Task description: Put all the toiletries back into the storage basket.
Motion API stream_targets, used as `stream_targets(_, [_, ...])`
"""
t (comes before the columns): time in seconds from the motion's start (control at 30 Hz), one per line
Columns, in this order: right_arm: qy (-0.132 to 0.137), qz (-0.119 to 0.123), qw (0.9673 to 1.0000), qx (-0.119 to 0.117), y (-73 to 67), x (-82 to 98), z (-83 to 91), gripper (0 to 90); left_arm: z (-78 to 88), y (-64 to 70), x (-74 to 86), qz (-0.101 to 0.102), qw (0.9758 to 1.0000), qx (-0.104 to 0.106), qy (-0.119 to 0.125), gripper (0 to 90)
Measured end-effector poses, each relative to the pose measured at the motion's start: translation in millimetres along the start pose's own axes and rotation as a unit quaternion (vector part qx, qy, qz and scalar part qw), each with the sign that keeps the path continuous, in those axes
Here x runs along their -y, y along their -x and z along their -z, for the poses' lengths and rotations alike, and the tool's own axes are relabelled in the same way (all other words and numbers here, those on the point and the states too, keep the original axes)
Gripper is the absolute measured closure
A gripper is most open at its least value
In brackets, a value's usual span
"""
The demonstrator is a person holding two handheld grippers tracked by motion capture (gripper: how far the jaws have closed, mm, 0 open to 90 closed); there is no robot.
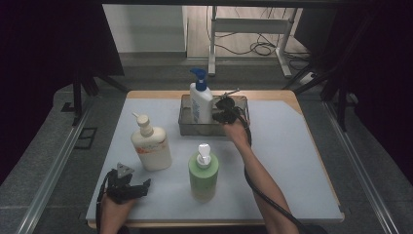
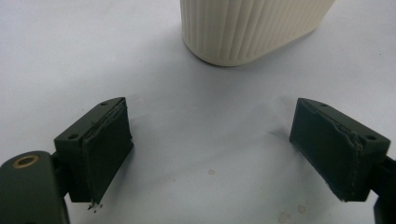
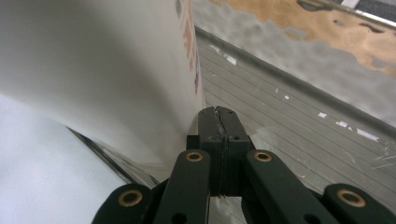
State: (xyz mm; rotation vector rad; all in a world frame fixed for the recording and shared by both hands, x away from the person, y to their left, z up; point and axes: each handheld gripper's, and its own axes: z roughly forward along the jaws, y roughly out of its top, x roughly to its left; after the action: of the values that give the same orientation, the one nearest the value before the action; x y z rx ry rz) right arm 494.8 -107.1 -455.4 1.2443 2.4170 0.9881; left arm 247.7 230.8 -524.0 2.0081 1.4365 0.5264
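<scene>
The right hand-held gripper (image 1: 225, 109) is reaching into the metal tray (image 1: 241, 101) at the far side of the surface (image 1: 292, 161), right next to the white bottle with the blue pump (image 1: 200, 100) that stands inside the tray. In the right gripper view its jaws are pressed flat together with nothing between them, and the tips sit just beside the bottle's white side (image 3: 93, 70), low over the ribbed tray floor (image 3: 289, 126). I can't tell whether the jaws actually touch the bottle.

The left hand-held gripper (image 1: 134, 187) sits low at the near left corner of the surface, jaws spread wide and pinching nothing. In the left gripper view there's just bare surface between them, and the ribbed base of the cream bottle (image 2: 247, 28) stands a bit ahead of the tips. From the high view that cream bottle (image 1: 152, 146) stands near the left gripper, and a green bottle with a white pump (image 1: 203, 175) stands in the middle, closer to the near edge.
</scene>
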Motion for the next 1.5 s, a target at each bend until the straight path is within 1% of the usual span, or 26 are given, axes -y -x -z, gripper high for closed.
stream_targets(0.17, [-0.003, -0.002, 1.0000, -0.002, -0.4, 0.9, -2.7, 90.0, -0.3, 0.3, 0.0, 0.002, 1.0000, 0.000, 0.002, 12.2])
stream_targets(0.27, [-0.005, -0.004, 1.0000, -0.007, -1.5, 0.5, -3.4, 90.0, -0.3, 0.3, 0.0, 0.002, 1.0000, 0.000, 0.002, 12.2])
stream_targets(0.7, [-0.004, -0.006, 0.9999, -0.016, -9.6, -1.7, -9.3, 89.9, -0.3, 0.3, 0.0, 0.002, 1.0000, 0.001, 0.002, 12.2])
stream_targets(0.73, [-0.004, -0.009, 0.9998, -0.015, -10.6, -2.2, -9.7, 89.9, -0.3, 0.4, 0.0, 0.002, 1.0000, 0.001, 0.002, 12.2])
stream_targets(1.0, [-0.002, -0.006, 0.9997, -0.022, -17.6, -5.4, -13.7, 89.7, -0.3, 0.4, 0.0, 0.002, 1.0000, 0.001, 0.002, 12.1])
stream_targets(1.03, [-0.001, -0.007, 0.9998, -0.019, -18.6, -5.8, -14.3, 89.8, -0.3, 0.4, -0.1, 0.002, 1.0000, 0.001, 0.002, 12.2])
stream_targets(1.13, [-0.004, -0.001, 0.9998, -0.021, -20.2, -6.1, -16.2, 89.7, -0.3, 0.4, -0.1, 0.002, 1.0000, 0.001, 0.002, 12.2])
stream_targets(1.5, [-0.007, 0.003, 0.9996, -0.027, -28.2, -7.5, -22.4, 89.6, -0.4, 0.4, -0.1, 0.002, 1.0000, 0.001, 0.002, 12.2])
